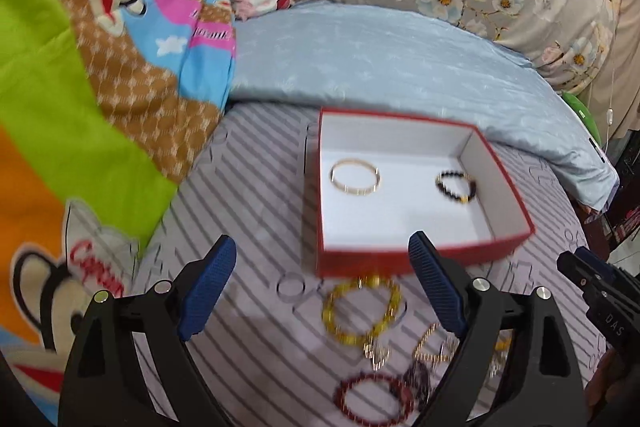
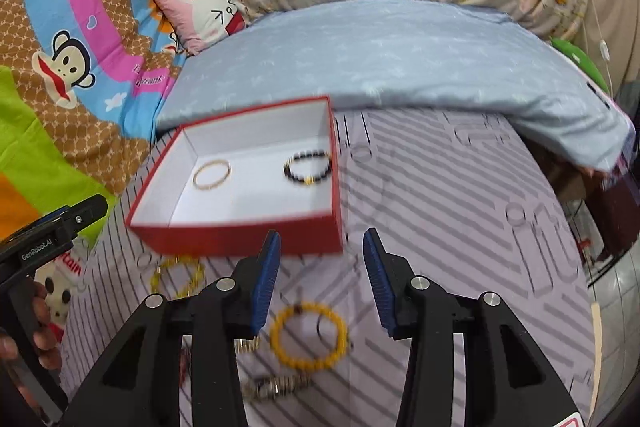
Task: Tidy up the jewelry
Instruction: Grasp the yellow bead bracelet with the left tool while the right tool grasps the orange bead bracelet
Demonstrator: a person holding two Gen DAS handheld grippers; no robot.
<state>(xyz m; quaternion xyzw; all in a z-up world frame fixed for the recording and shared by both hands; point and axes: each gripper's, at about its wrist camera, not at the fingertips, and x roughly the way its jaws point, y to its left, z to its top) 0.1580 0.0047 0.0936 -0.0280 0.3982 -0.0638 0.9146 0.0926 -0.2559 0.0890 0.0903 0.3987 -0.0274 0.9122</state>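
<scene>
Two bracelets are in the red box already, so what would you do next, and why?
Probably lower the right tool, open and empty, onto the yellow bead bracelet lying just beneath it. The red box holds only two pieces; several more lie loose on the striped sheet.

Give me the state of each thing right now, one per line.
Red box: lid off, upright on the bed.
Gold bangle: lying flat in the box.
Black bead bracelet: in the box.
Yellow bead bracelet: loose on the sheet.
Dark red bead bracelet: loose on the sheet.
Left gripper: open, empty.
Right gripper: open, empty.
</scene>
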